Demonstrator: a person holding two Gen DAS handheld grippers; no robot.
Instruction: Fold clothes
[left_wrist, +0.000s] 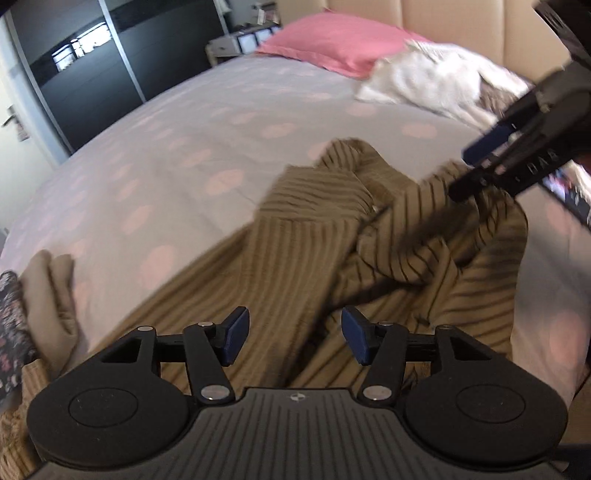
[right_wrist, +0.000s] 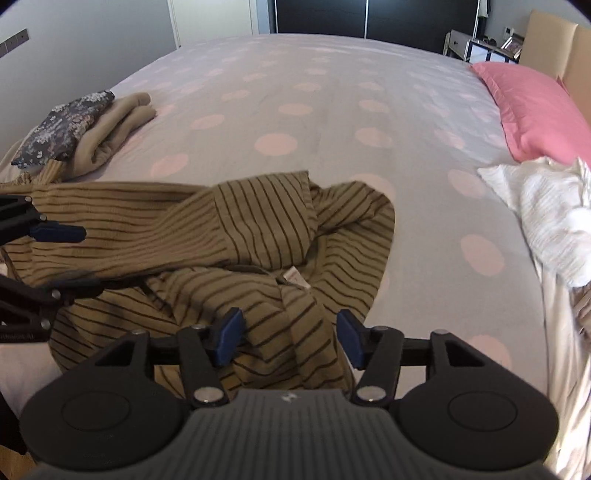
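An olive-brown striped garment (left_wrist: 314, 240) (right_wrist: 258, 229) lies crumpled on the bed, with a white label (right_wrist: 297, 277) showing near its middle. My left gripper (left_wrist: 293, 332) stands open just above one end of it, and nothing is pinched between its blue pads. My right gripper (right_wrist: 290, 334) is also open and low over the bunched cloth, which lies under and between its fingers without being squeezed. Each gripper shows in the other's view: the right gripper (left_wrist: 469, 170) at the upper right, the left gripper (right_wrist: 74, 258) at the left edge.
The bed sheet (right_wrist: 295, 92) is pale with pink dots. A folded beige garment (right_wrist: 110, 122) with a dark floral piece (right_wrist: 66, 125) on top lies at the left. A pink pillow (right_wrist: 535, 110) and a rumpled white garment (right_wrist: 546, 221) lie at the right by the headboard.
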